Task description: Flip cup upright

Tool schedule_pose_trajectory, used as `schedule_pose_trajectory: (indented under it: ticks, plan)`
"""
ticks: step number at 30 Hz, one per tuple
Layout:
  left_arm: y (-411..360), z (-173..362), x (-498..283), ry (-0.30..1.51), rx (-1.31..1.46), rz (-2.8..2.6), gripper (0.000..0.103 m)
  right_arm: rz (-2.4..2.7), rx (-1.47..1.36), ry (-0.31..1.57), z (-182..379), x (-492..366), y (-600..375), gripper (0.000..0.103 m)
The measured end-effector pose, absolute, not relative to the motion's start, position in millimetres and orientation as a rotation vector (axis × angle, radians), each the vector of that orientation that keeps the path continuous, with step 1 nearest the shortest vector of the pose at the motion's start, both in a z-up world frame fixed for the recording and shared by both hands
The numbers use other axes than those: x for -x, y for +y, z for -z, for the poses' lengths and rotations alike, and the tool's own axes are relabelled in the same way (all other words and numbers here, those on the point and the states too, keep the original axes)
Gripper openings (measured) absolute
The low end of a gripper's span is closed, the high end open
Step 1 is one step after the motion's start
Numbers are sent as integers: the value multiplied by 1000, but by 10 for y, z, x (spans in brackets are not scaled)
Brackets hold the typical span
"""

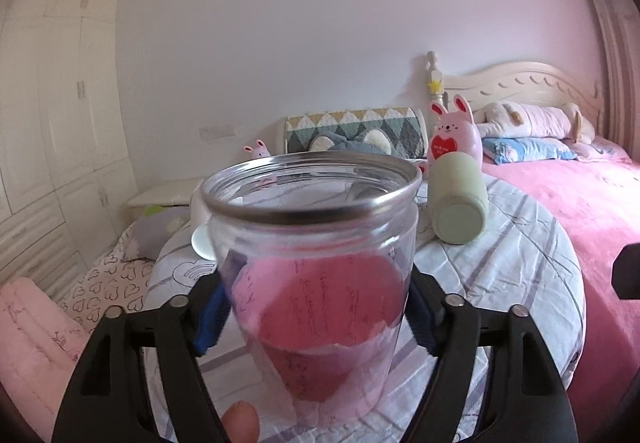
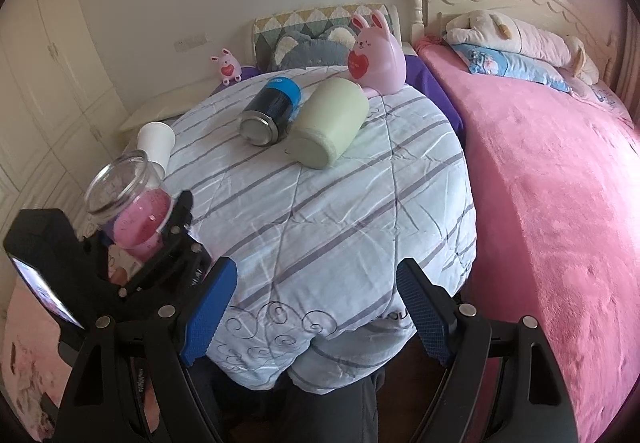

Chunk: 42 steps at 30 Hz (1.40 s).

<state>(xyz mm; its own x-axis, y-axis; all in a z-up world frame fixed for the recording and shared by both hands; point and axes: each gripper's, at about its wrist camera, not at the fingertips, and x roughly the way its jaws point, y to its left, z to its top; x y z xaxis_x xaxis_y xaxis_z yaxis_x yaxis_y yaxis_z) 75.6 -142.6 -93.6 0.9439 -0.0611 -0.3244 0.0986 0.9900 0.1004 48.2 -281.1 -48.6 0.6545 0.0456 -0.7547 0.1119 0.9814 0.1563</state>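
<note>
My left gripper (image 1: 316, 311) is shut on a clear glass cup (image 1: 312, 251) and holds it upright, mouth up, above the table's left edge. The same cup (image 2: 124, 199) and the left gripper (image 2: 160, 227) show at the left of the right wrist view. A pale green cup (image 2: 328, 123) lies on its side on the table, base toward me; it also shows in the left wrist view (image 1: 458, 199). A dark cup with a blue band (image 2: 272, 107) lies on its side beside it. My right gripper (image 2: 316, 311) is open and empty over the table's near edge.
A round table under a striped quilt (image 2: 320, 223) holds a white paper cup (image 2: 156, 145) at its left edge and a pink rabbit toy (image 2: 376, 53) at the back. A bed with a pink blanket (image 2: 560, 183) stands right. A white wardrobe (image 1: 52, 103) stands left.
</note>
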Motion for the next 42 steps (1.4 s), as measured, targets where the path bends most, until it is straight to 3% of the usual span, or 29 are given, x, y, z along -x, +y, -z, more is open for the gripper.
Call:
schedule_pose_trajectory:
  ticks: [4,7,10,16,27,42]
  plan:
    - [-1422,906,-743,317,-128,88,89,41,-185,846,430,-445,-2750,83]
    - [-1428,874,-726,310,-141,94,90,39,-180,839,389,-429,-2715,83]
    - [-1438,855,-686,309,-162,97,103,40,-180,831,358,-409,-2708,83]
    - [-1420,678,-598,378,-170,142,103,47,-204,761,201,-280,-2712,83]
    - [-832,-118,-88,556,-101,113,103,79,-161,489,-397,208,-2496,83]
    - [-378,-367,615,652,-103,41,103,77,-107,528,-173,570,-2158,83]
